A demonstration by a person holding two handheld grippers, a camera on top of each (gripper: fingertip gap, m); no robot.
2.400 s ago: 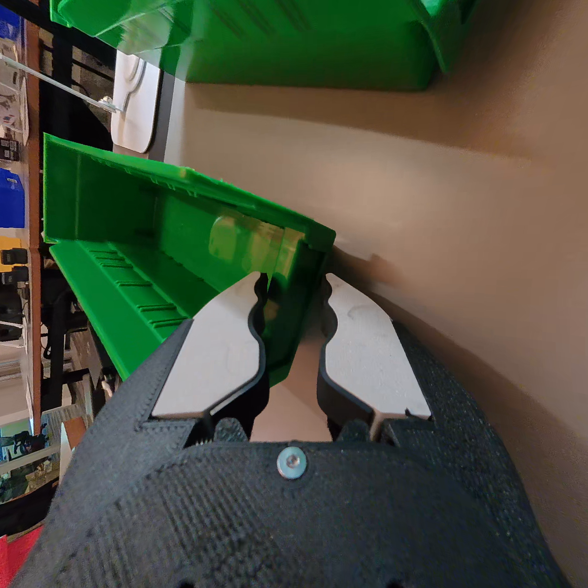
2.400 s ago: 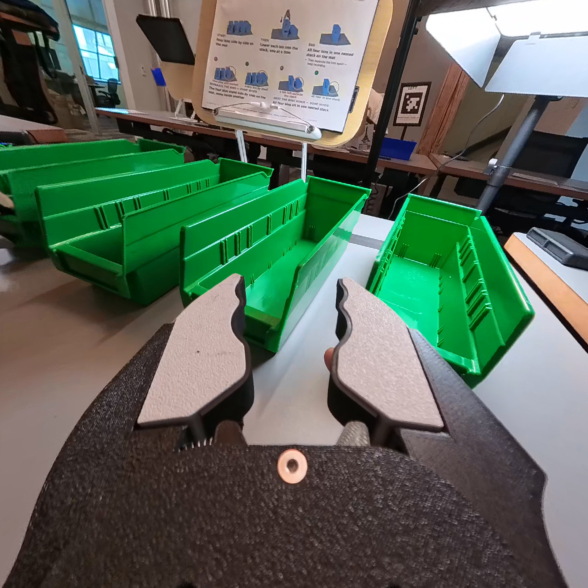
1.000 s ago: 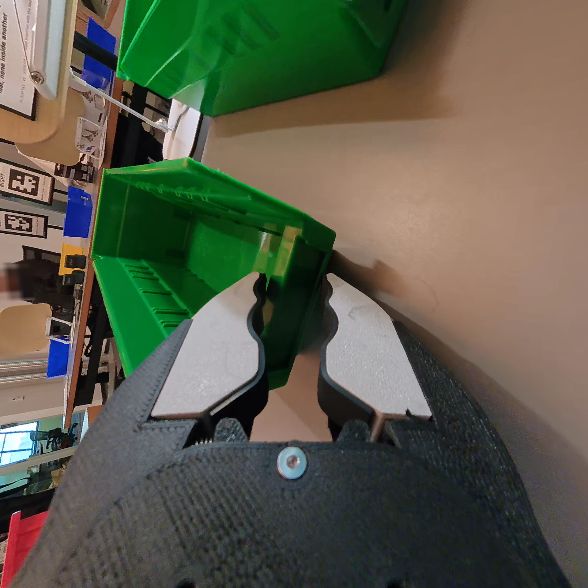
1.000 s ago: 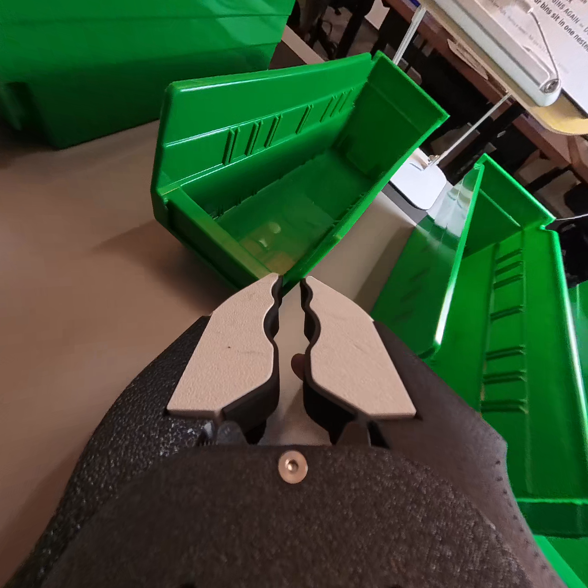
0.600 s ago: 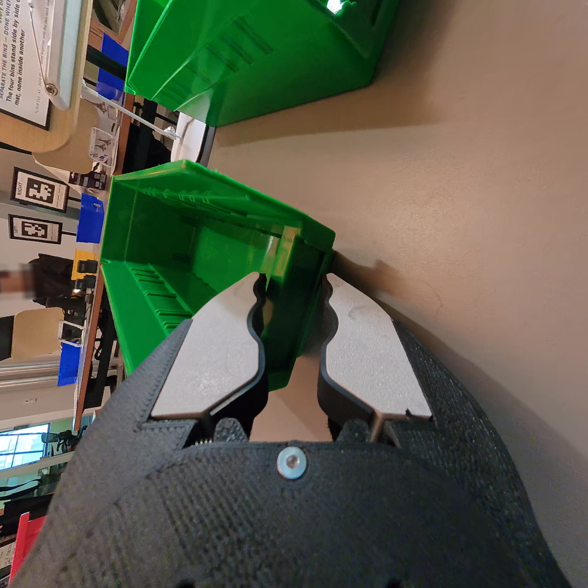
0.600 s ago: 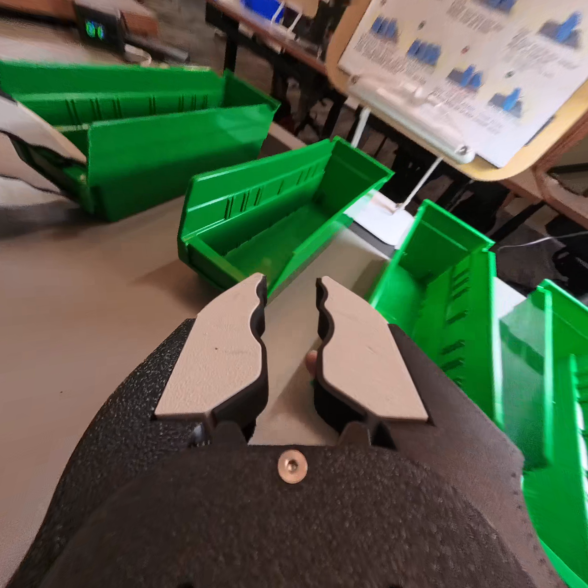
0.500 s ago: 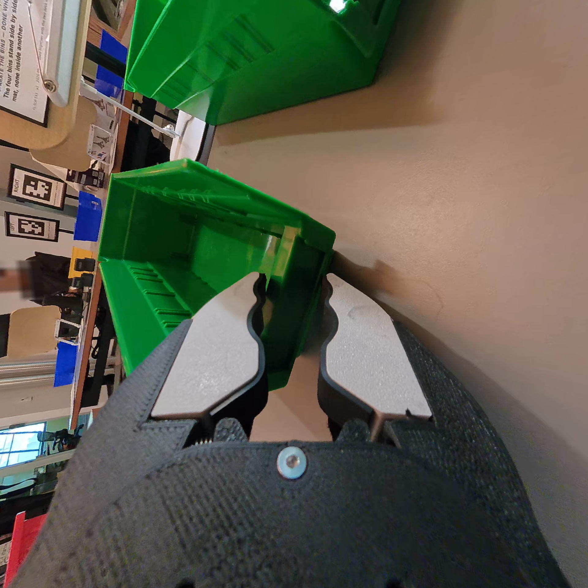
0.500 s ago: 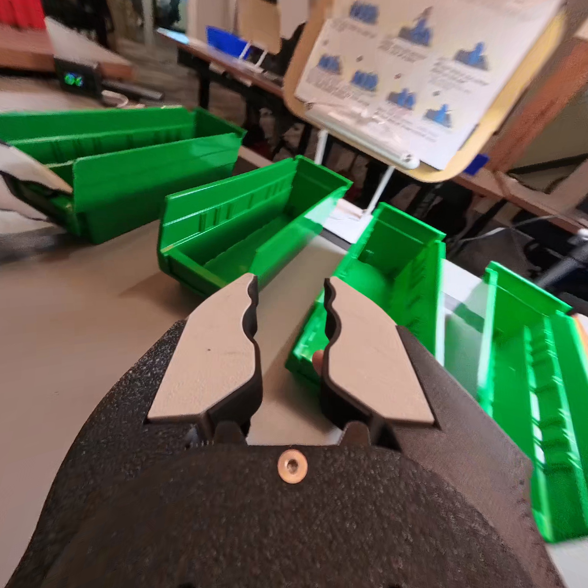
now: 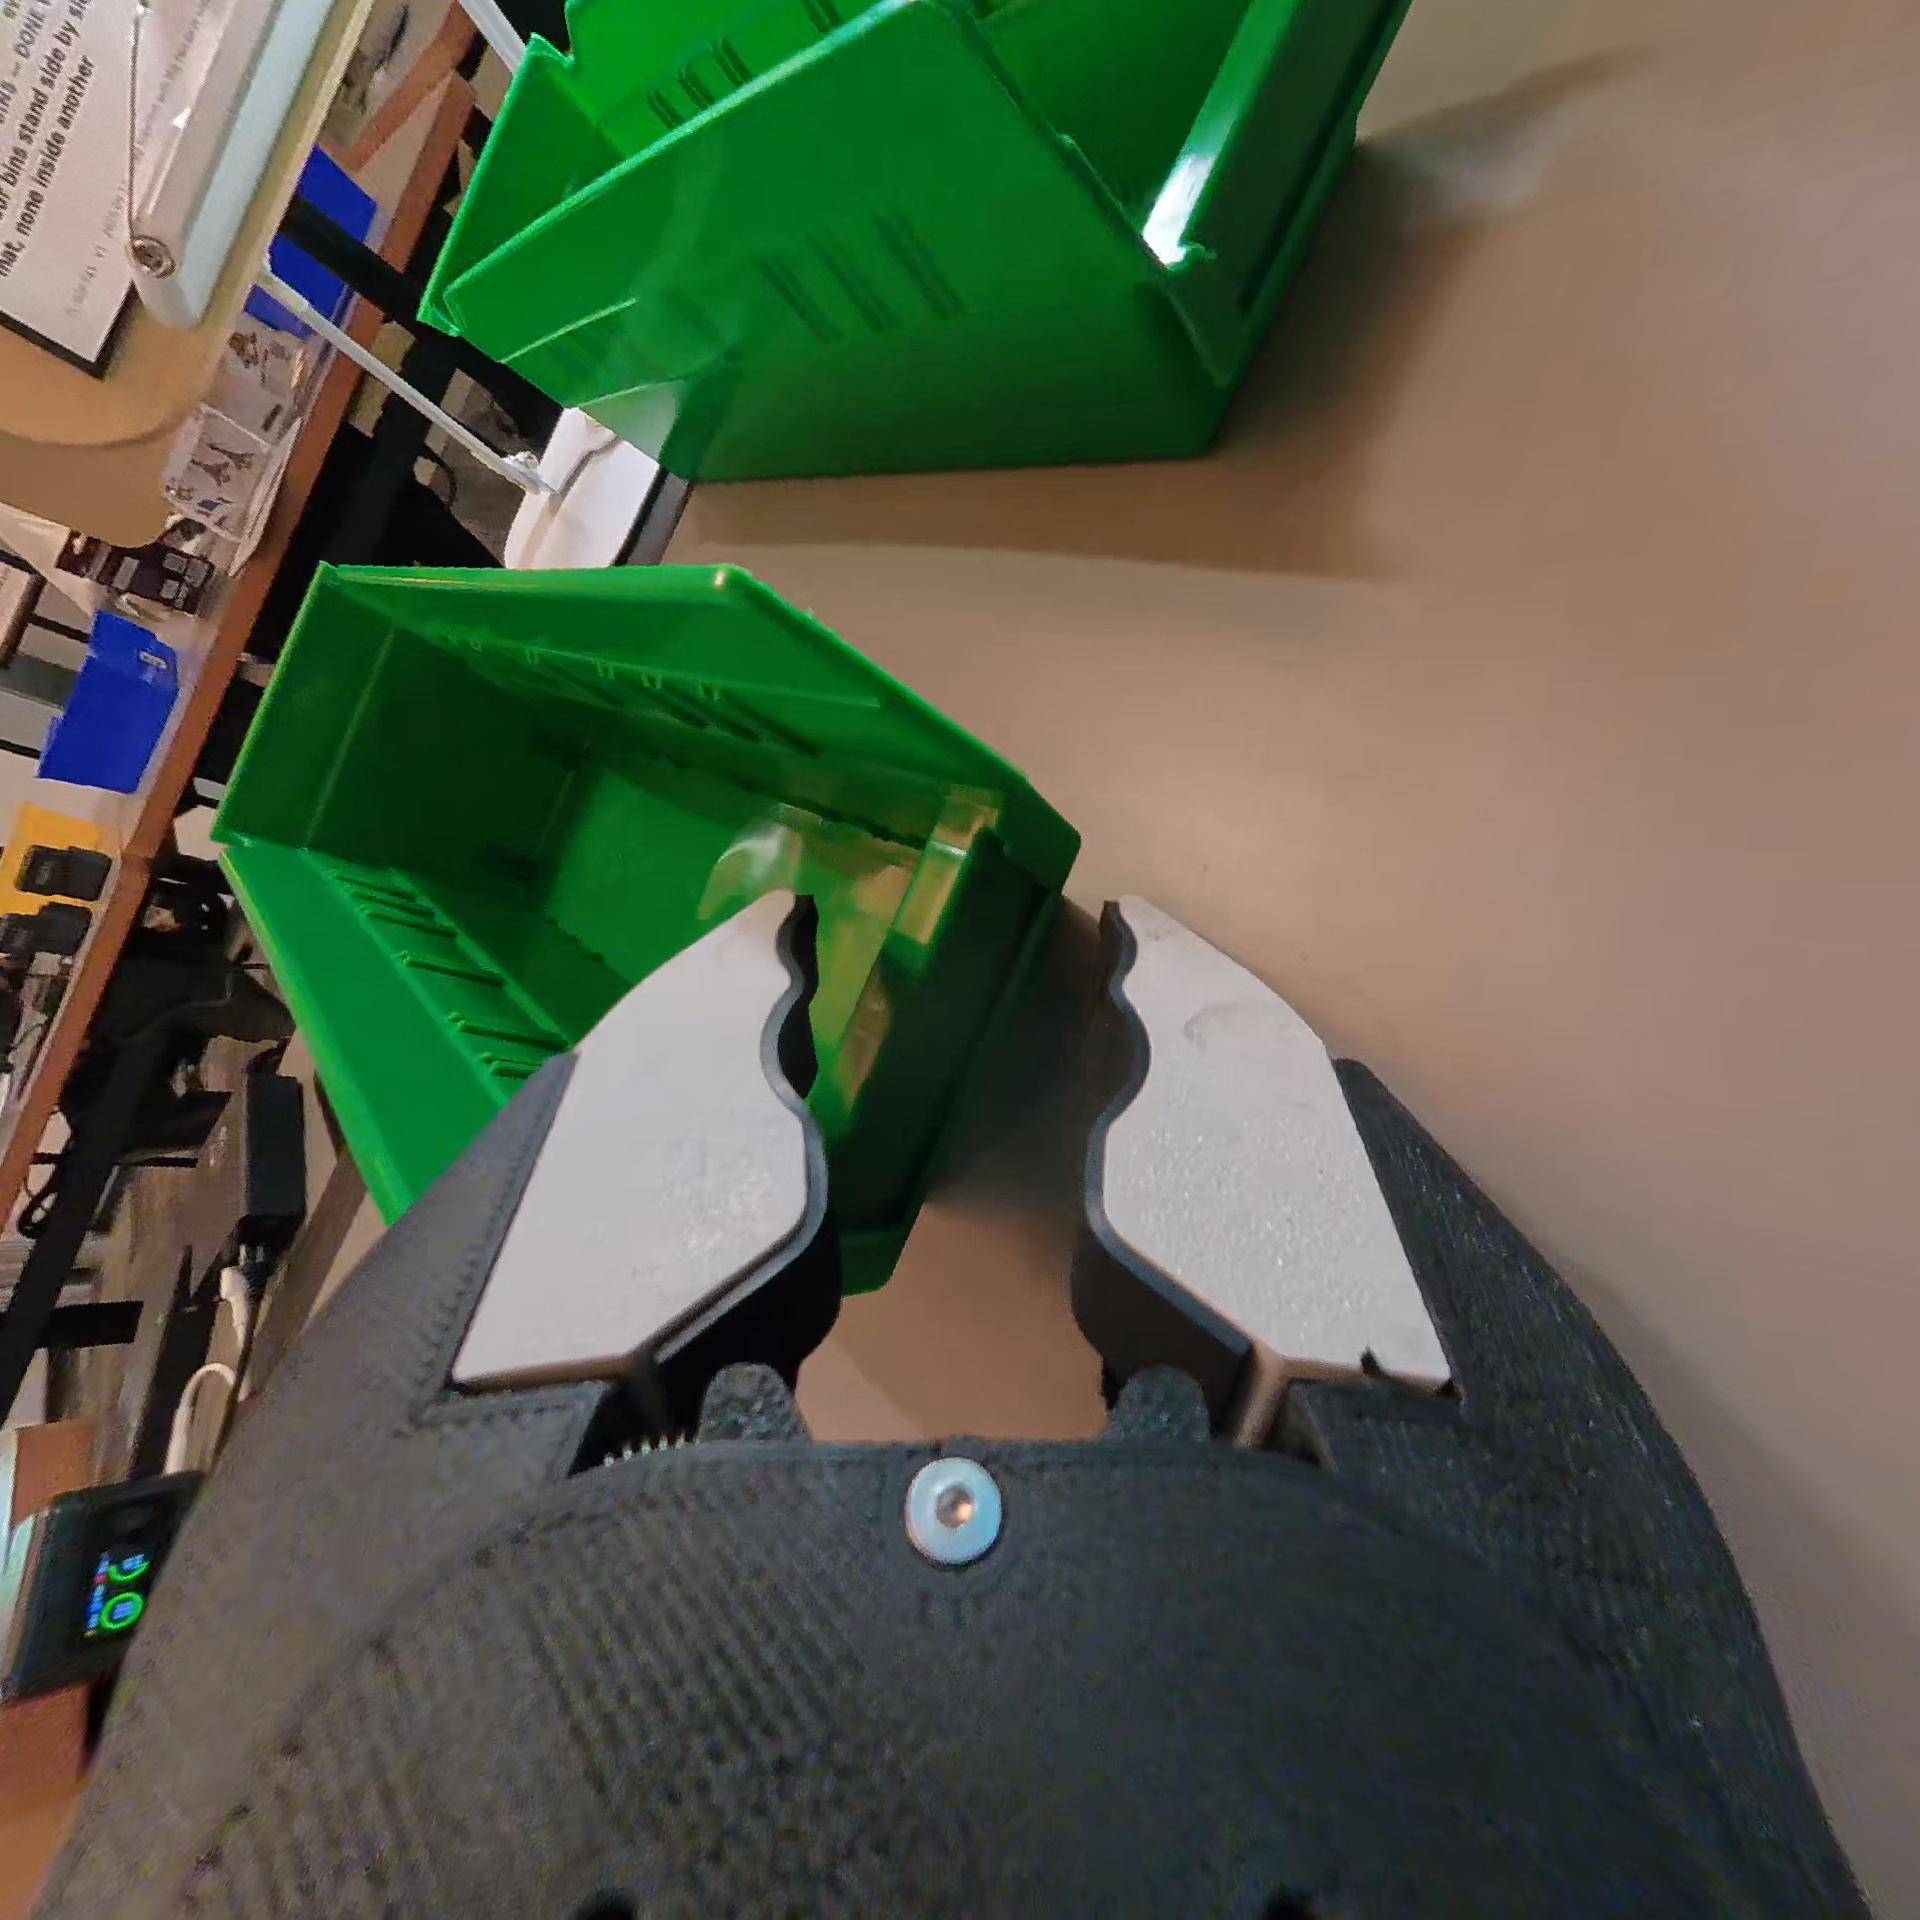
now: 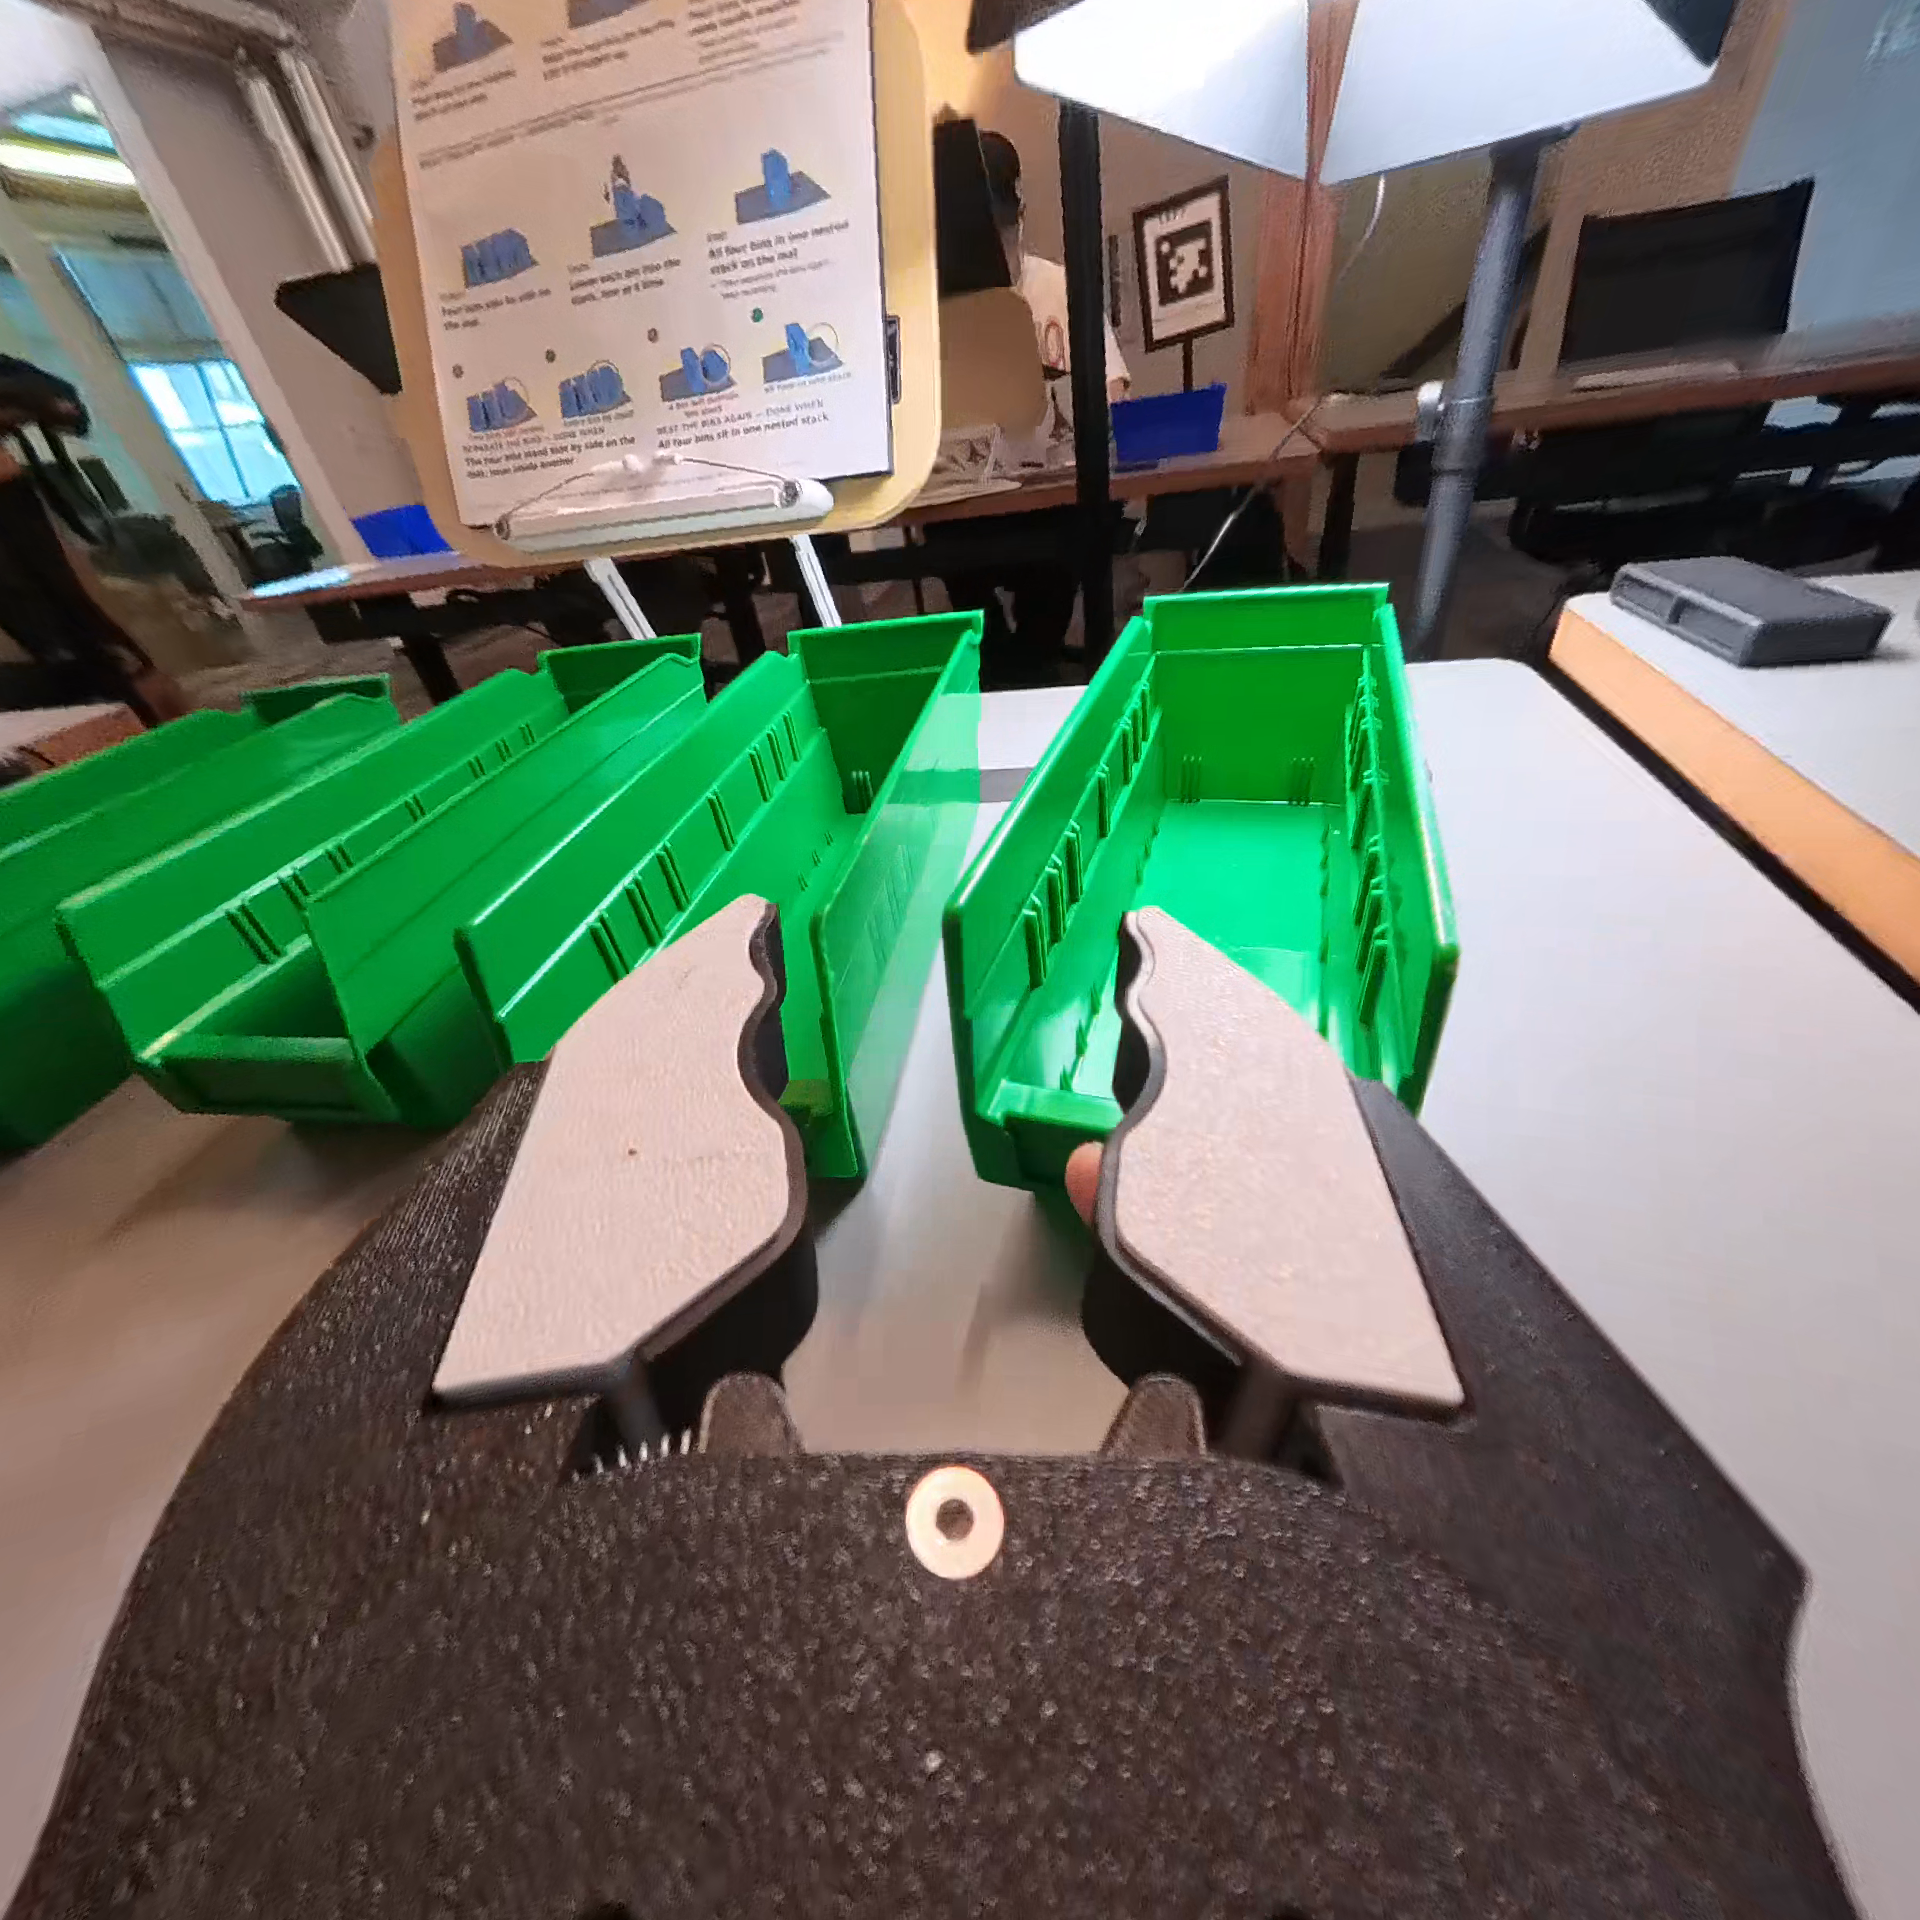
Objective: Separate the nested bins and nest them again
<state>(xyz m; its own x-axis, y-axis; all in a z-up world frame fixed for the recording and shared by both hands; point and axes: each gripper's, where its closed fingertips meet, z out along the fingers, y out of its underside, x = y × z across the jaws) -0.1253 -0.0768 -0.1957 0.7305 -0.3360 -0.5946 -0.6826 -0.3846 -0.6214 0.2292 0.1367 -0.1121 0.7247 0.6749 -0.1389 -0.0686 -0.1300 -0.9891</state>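
Several long green bins stand side by side on the pale table. My right gripper is open and empty, low over the table, facing the gap between the third bin and the rightmost bin. In the left wrist view, which is rolled sideways, my left gripper is open. The low front wall of the nearest green bin lies between its jaws. One finger is inside against the wall and the other stands clear of it. Another bin lies beyond.
An instruction board on a stand rises behind the bins. A lamp pole and a second table with an orange edge are at the right. A small device with a lit display sits off the table. Left tips to right tips: about 40 cm.
My left jaws have widened and let go of the bin's front wall. My right gripper has swung right along the row of bins and opened wider.
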